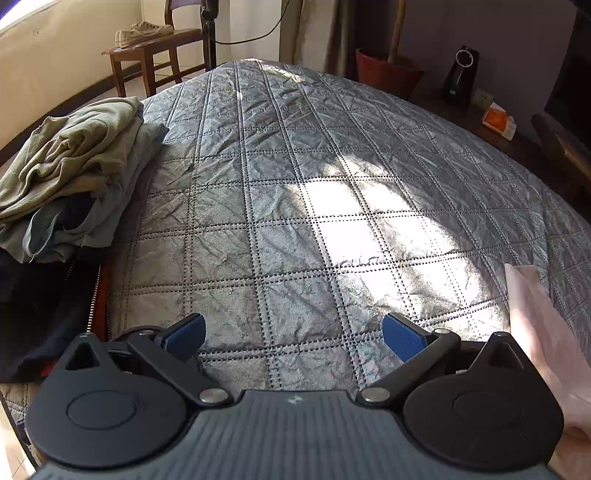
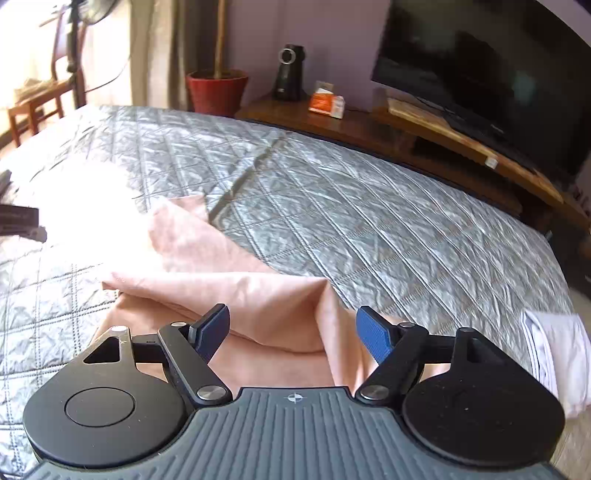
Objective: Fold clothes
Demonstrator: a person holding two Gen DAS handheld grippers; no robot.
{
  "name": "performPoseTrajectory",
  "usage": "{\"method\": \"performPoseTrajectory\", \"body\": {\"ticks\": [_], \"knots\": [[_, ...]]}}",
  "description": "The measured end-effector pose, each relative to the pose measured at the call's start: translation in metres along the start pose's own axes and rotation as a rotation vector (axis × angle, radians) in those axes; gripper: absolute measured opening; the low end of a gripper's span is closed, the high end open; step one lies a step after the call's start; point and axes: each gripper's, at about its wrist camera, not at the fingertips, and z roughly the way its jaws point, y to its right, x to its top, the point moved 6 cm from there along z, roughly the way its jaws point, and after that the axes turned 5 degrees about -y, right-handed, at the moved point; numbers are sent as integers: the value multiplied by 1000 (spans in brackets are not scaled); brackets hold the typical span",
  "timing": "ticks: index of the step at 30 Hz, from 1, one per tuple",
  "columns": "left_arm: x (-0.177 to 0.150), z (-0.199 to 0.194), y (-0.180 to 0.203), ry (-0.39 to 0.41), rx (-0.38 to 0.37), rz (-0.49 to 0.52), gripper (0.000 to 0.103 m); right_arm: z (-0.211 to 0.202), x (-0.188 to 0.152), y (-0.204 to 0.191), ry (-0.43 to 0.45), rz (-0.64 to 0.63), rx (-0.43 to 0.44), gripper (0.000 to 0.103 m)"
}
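Only the left wrist view showed the stack of folded clothes [image 1: 74, 177], olive on top of grey-blue, at the left edge of the quilted bedspread [image 1: 295, 192], with a dark zipped garment [image 1: 40, 314] below it, partly cut off by the frame. Farther back stood a wooden chair [image 1: 155, 51] carrying a pair of shoes [image 1: 142, 31]. The left gripper [image 1: 293, 336] hung over bare quilt, its jaws wide apart with nothing between them. At the right edge, a strip of the pink garment [image 1: 535, 332] entered the frame, most of it cut off.

The right wrist view showed that pink garment [image 2: 236, 280] far more fully, lying loosely folded on the bedspread [image 2: 369, 206]; its far left part was washed out by sunlight, so its outline there was hard to make out. The right gripper [image 2: 293, 332] was above it, jaws spread, the pads not pressing on the cloth. Only this view showed the television [image 2: 491, 74] and, at the right edge, a white folded cloth [image 2: 557, 354], partly cut off.
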Motion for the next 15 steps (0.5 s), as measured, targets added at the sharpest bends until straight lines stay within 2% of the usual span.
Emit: {"method": "performPoseTrajectory", "body": {"ticks": [3,5,6,8,9,10,12,15], "knots": [[0,0,2,1,-3,5,102,13,14,-26,-8,-122,33,84],[-1,1,2,-7,-4,7,102,30,15,-32,-55,-182,21,84],[-1,1,2,-9,-3,7,102,38,15,-35,-76,-206,15,80],[0,1,0,-9,-3,3,102,48,17,-26,-88,-151,35,26],[0,1,-1,-7,-3,-1,102,52,20,-15,-99,-73,71,6],[0,1,-1,-7,-2,-3,102,50,27,-6,-77,-13,87,5],[1,1,-2,-5,-3,-7,102,33,46,9,24,58,72,5],[2,-2,-4,7,0,-22,102,-19,75,21,256,141,41,5]]}}
